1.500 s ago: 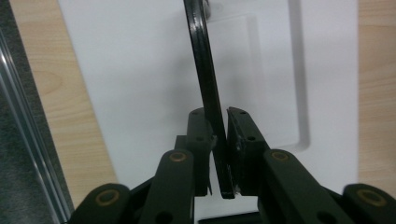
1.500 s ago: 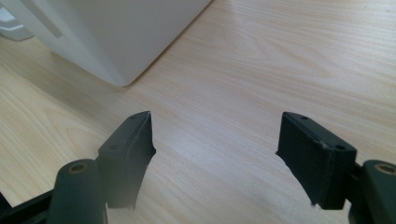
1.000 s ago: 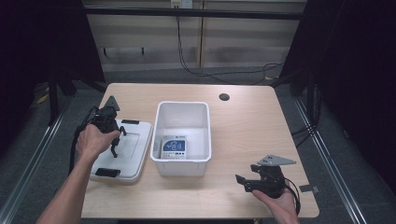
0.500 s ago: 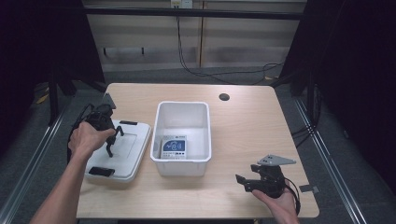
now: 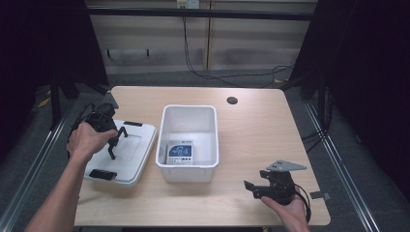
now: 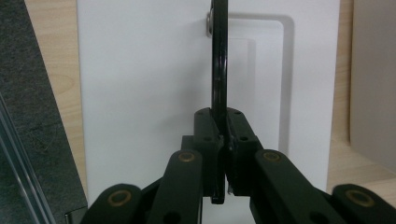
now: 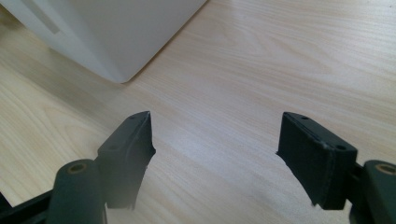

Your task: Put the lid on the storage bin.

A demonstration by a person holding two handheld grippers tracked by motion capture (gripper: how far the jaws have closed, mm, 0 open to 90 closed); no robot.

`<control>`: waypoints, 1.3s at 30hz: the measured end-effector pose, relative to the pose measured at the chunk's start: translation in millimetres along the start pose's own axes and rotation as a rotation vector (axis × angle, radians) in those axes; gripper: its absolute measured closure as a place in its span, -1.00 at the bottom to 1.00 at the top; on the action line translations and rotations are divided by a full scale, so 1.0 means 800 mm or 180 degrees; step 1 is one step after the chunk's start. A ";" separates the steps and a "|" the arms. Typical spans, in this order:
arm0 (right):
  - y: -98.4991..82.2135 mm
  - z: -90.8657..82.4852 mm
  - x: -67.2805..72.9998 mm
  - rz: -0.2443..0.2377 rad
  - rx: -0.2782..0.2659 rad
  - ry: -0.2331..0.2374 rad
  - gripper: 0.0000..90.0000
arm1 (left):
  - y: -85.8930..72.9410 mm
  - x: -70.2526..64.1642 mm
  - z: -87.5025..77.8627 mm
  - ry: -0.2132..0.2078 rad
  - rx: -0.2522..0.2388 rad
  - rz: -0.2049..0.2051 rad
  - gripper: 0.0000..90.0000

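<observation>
White plastic is what we are working on: the lid (image 5: pixel 123 152) is lying flat on the left part of the pale wooden counter (image 5: pixel 261 130), just beside the open white bin (image 5: pixel 189 140). We are holding our left tongs (image 5: pixel 115 142) down over the lid, and in the left gripper view they are pinching the lid's thin black handle (image 6: pixel 218 70), pads pressed together on it, with the handle standing on edge. We are resting our right tongs (image 5: pixel 250 187) near the front right edge of the counter, well apart from the lid; in the right gripper view they are spread wide over bare wood, gripping nothing, with a corner of the bin ahead. A printed card (image 5: pixel 180 152) is lying inside the bin.
</observation>
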State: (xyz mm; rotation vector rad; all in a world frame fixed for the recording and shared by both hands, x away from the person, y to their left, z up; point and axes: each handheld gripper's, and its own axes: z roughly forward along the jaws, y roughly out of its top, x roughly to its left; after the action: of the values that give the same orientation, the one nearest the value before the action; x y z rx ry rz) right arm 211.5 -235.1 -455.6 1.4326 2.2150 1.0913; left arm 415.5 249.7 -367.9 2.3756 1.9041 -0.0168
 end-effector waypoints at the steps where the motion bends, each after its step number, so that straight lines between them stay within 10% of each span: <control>1: 0.000 -0.001 0.000 -0.0002 -0.0002 0.0001 -0.42 | 0.000 0.000 -0.003 -0.0004 -0.0009 0.0008 0.89; 39: 0.001 0.001 0.002 -0.0048 0.0004 0.0039 -0.54 | -0.012 0.010 -0.084 -0.0081 -0.0349 0.0090 0.89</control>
State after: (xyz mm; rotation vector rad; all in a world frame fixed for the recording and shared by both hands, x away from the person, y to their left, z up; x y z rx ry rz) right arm 211.6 -233.5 -455.2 1.4112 2.2314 1.0969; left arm 404.1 265.1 -302.2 2.3190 1.8110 0.0578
